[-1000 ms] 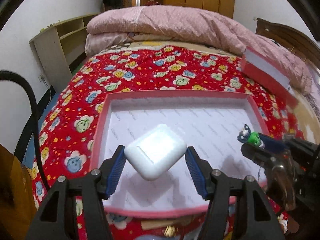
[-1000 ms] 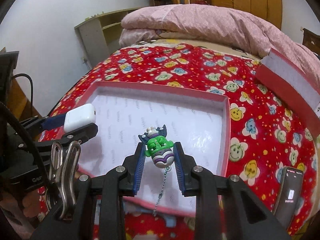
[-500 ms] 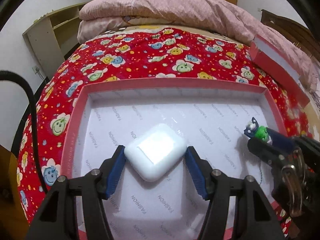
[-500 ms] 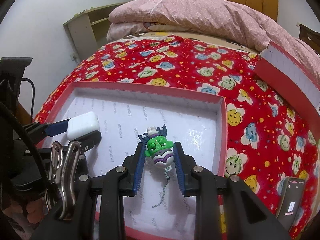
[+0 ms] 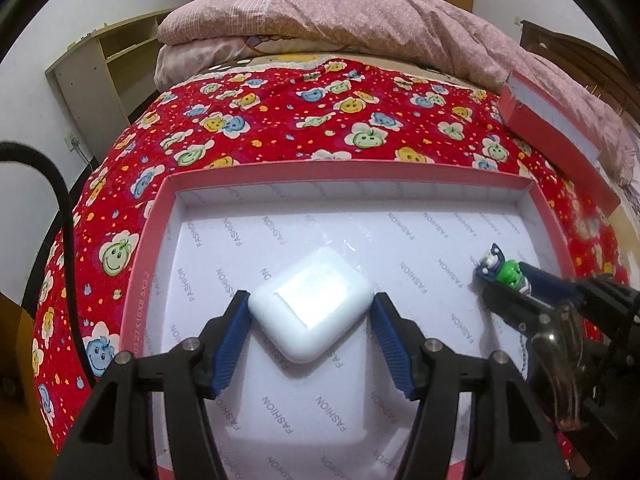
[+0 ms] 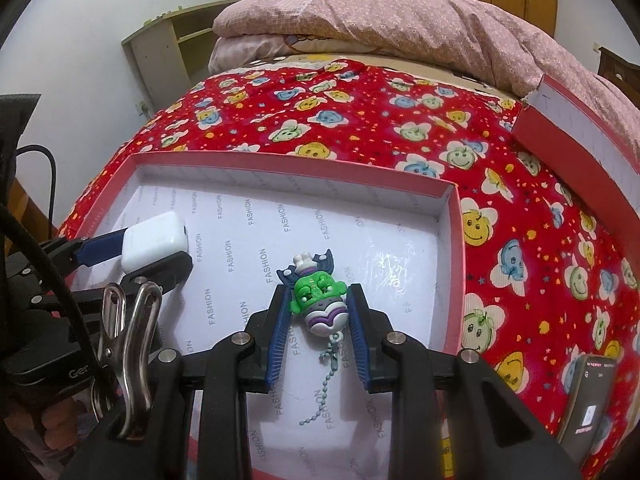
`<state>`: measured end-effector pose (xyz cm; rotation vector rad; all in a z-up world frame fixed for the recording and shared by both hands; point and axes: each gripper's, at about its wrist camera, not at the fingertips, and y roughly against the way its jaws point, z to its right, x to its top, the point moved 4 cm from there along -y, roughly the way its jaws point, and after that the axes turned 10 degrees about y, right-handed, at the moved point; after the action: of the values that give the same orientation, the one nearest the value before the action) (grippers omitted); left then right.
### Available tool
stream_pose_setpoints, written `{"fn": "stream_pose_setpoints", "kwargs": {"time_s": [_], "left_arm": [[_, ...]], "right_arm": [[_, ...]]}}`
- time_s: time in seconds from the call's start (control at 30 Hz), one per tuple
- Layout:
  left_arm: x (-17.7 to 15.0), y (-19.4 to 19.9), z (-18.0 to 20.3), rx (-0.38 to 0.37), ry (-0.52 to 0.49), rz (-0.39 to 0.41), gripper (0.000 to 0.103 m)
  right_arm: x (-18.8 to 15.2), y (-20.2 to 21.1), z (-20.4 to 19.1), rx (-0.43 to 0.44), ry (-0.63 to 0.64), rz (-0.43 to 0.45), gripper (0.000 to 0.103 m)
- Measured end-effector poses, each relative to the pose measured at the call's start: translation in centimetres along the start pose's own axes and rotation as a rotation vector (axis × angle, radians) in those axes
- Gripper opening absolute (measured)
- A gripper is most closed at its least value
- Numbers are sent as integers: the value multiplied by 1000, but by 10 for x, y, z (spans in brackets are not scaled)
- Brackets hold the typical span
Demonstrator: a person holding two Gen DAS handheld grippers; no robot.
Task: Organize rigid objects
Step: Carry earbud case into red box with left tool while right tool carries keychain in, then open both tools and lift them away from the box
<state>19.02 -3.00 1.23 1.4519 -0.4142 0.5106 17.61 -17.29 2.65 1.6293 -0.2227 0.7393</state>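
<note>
Red quilt [image 5: 280,120] under the box [image 5: 360,170]; left gripper [image 5: 310,312] pinched the white case [image 5: 310,304], right gripper [image 6: 318,312] clamped the green charm [image 6: 318,300], both low over the floor (chain dangling). Best released gently, well apart, clear of the walls.

The white rounded-square plastic case [image 5: 310,304] at frame centre looks smooth and glossy. The pink-rimmed cardboard box [image 5: 344,170] has a white printed paper lining with a slight sheen. The red flower-print cloth bedspread [image 5: 280,120] looks matt and finely ribbed. The green-and-purple figurine keychain [image 6: 320,300] looks like shiny moulded plastic.
</note>
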Motion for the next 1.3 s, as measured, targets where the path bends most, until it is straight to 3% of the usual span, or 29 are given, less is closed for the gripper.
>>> {"fn": "stream_pose_setpoints", "kwargs": {"time_s": [0.9, 1.1, 1.3], "left_arm": [[-1, 2, 1, -12, -7, -1, 65], [-2, 13, -2, -18, -6, 13, 65], [-5, 31, -8, -20, -1, 31, 66]], "right_arm": [[0, -1, -1, -2, 2, -1, 30], [-2, 3, 4, 42, -51, -4, 41], [-5, 21, 6, 22, -58, 22, 47]]}}
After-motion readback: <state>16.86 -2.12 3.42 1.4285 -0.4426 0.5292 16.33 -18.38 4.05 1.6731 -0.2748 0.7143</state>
